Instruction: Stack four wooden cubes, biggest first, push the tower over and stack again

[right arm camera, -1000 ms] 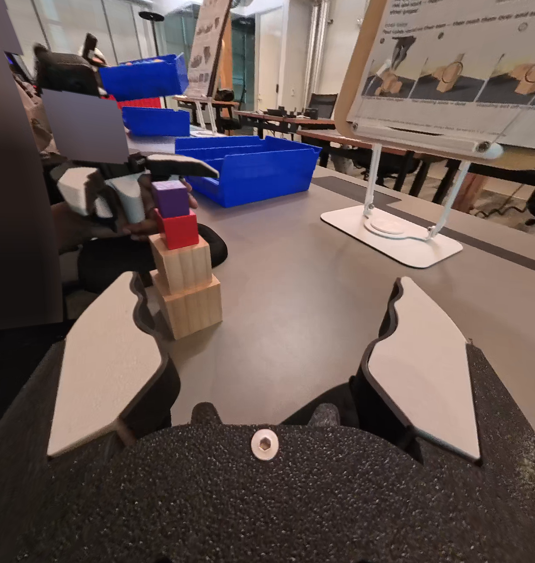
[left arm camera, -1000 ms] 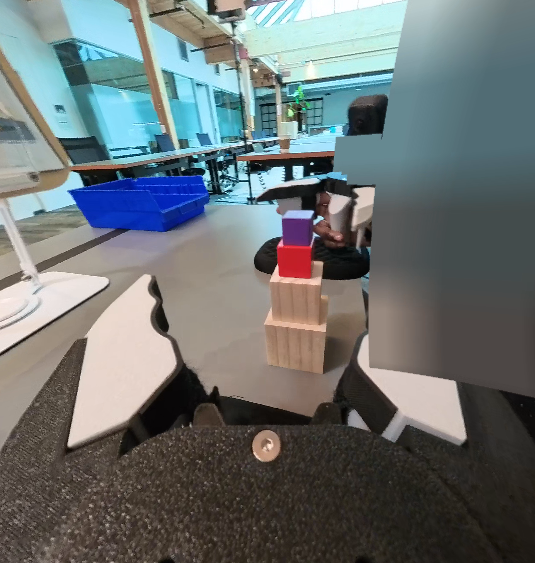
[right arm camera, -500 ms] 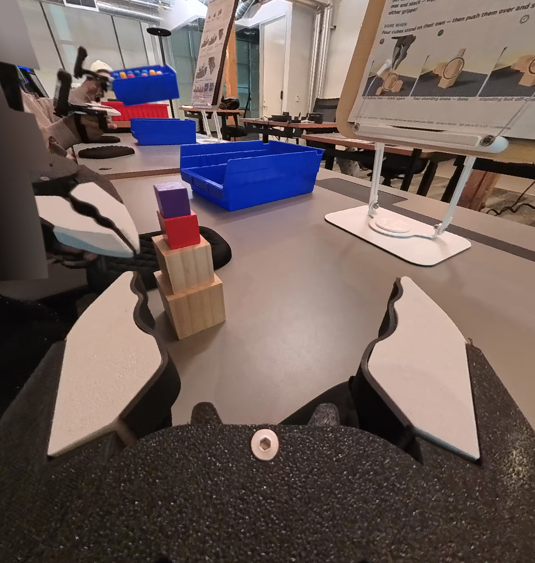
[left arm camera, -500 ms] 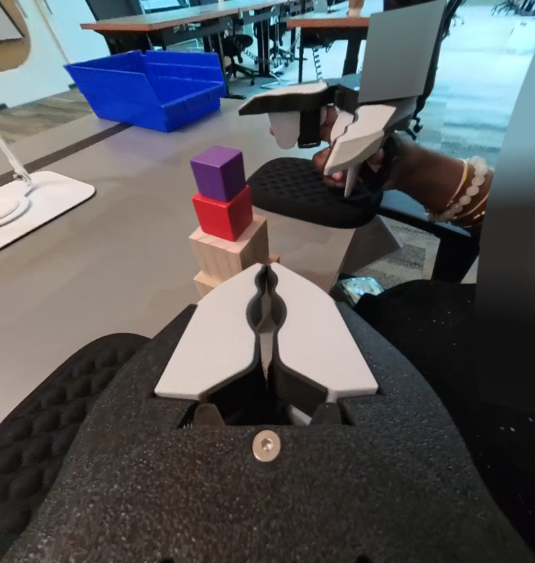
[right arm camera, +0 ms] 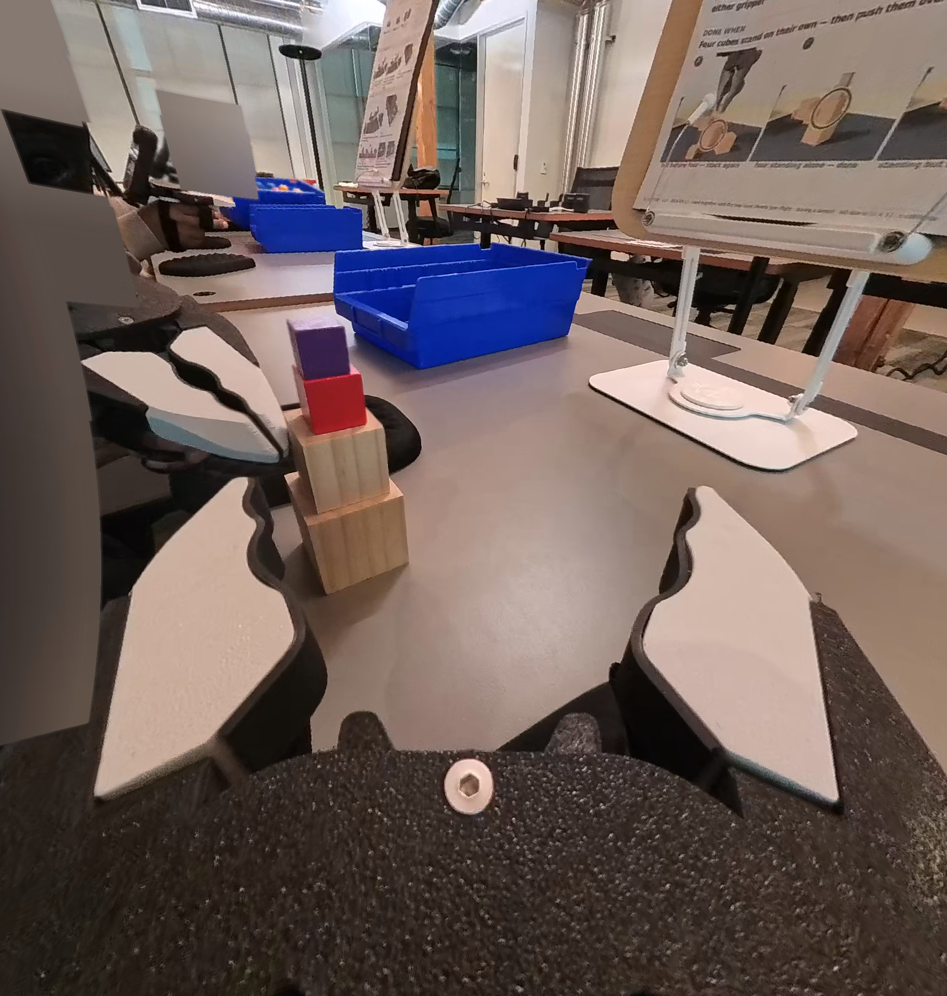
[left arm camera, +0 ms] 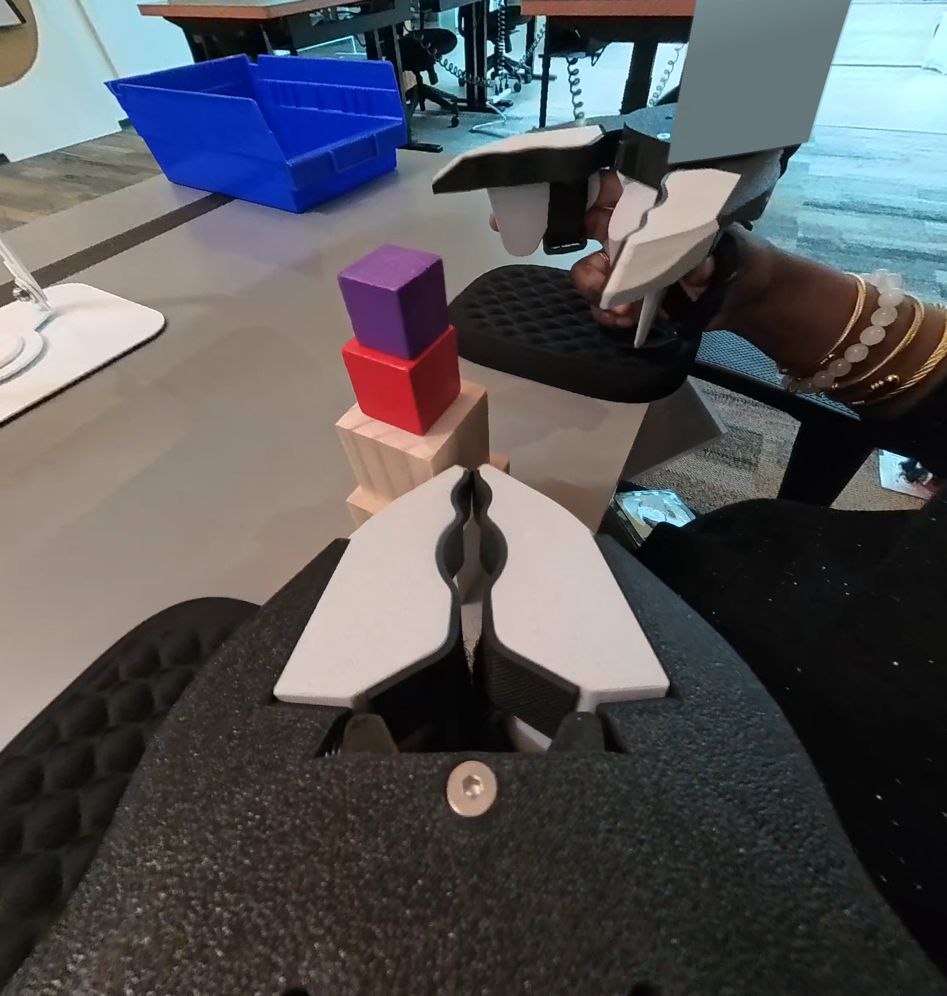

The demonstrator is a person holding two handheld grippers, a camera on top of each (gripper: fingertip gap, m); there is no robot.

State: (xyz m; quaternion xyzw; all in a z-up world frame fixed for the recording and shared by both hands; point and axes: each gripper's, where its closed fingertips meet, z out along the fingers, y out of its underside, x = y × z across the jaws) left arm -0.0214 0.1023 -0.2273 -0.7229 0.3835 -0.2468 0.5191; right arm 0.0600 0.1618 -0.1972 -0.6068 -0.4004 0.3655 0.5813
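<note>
At the near worktop (right arm camera: 514, 485) edge, left tool (left arm camera: 472, 474) has its fingers together on nothing, tips against the upper pale wooden cube (right arm camera: 342, 463) of a four-cube stack. Right tool (right arm camera: 471, 539) is spread wide, empty, stack just beside its left finger. Red cube (right arm camera: 331, 401) and purple cube (right arm camera: 320, 347) sit on top, slightly offset. Blue plastic bin (right arm camera: 450, 307) and white sign stand (right arm camera: 730, 415) farther back.

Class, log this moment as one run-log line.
left gripper: shut, empty, tips at upper wooden cube | right gripper: open, empty | four-cube stack: standing
</note>
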